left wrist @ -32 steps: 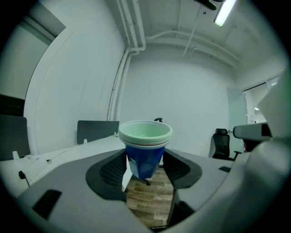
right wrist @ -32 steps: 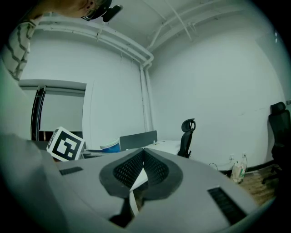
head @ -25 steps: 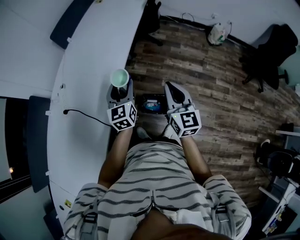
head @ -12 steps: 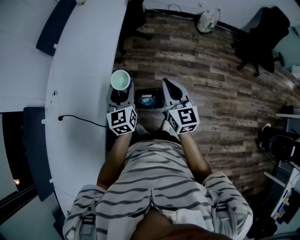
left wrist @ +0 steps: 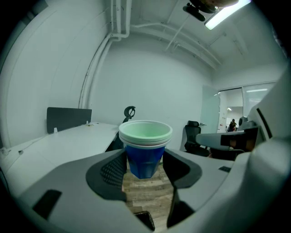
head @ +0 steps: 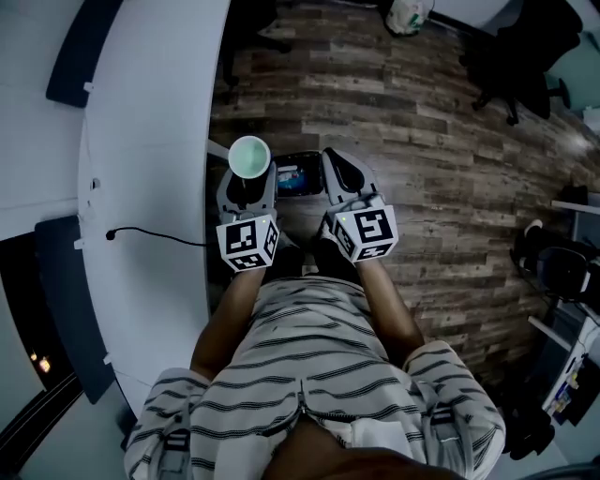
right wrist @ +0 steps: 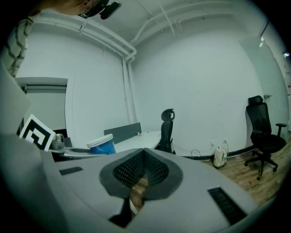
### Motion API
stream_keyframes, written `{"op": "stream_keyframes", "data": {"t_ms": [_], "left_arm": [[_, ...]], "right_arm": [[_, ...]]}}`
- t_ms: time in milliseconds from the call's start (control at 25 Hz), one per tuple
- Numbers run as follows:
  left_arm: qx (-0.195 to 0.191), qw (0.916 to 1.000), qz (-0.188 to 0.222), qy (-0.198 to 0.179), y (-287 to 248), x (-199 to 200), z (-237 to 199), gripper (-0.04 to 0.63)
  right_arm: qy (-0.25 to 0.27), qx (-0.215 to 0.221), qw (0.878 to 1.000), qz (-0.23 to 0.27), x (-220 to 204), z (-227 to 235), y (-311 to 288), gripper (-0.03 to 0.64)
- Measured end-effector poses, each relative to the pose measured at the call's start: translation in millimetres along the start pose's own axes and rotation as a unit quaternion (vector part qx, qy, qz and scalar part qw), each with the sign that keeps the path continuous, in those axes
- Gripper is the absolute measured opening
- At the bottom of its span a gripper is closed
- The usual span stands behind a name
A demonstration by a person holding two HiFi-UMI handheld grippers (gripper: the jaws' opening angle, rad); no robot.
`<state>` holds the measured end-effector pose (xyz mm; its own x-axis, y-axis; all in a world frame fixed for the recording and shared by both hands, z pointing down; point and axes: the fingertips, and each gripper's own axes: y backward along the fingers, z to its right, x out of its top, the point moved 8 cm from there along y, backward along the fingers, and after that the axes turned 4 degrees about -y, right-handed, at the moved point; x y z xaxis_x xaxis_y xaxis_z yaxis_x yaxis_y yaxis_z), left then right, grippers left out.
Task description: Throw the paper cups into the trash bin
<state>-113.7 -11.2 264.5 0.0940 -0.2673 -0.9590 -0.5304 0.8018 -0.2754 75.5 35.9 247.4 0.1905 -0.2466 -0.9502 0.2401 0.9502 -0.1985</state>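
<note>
A stack of paper cups (head: 248,155), blue outside with white rims and a pale green inside, stands upright between the jaws of my left gripper (head: 247,181). In the left gripper view the two pads press the blue wall of the cups (left wrist: 144,154) from both sides. The cups hang just past the desk edge, left of the dark trash bin (head: 298,175) on the floor. My right gripper (head: 337,167) hovers at the bin's right side, shut, with nothing between its pads (right wrist: 136,169). The right gripper view catches the cups (right wrist: 102,144) at its left.
The long curved white desk (head: 150,141) runs along the left, with a black cable (head: 159,236) lying on it. Wood-plank floor stretches to the right. A black office chair (head: 525,47) and a bag (head: 408,14) stand far off by the wall.
Both grippers have moved off the desk edge and lower, closer to the bin. The cup stack has travelled along in the left gripper. The head view has swung with them.
</note>
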Motion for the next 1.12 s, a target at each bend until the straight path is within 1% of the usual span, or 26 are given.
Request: {"op": "stream_keyframes", "data": {"t_ms": [160, 400, 640, 800, 1120], "left_arm": [[-0.013, 0.9998, -0.017, 0.002, -7.7, -13.4, 3.7, 0.267], [-0.024, 0.9990, -0.037, 0.006, -15.2, -30.4, 9.7, 0.267], [-0.022, 0.9974, -0.067, 0.016, -19.5, -57.5, 11.2, 0.267], [-0.022, 0.9962, -0.081, 0.024, -23.9, -73.5, 10.0, 0.267], [-0.023, 0.9940, -0.102, 0.031, -37.0, -106.0, 10.8, 0.267]], "right_arm": [[0.001, -0.007, 1.000, -0.013, -9.9, 6.9, -6.0, 0.017], [-0.014, -0.012, 0.999, -0.029, -25.5, 17.7, -12.9, 0.017], [-0.017, -0.015, 0.998, -0.062, -52.8, 19.8, -17.8, 0.017], [-0.013, -0.015, 0.996, -0.087, -71.6, 20.6, -23.2, 0.017], [-0.024, -0.023, 0.994, -0.105, -100.6, 31.7, -27.0, 0.017]]}}
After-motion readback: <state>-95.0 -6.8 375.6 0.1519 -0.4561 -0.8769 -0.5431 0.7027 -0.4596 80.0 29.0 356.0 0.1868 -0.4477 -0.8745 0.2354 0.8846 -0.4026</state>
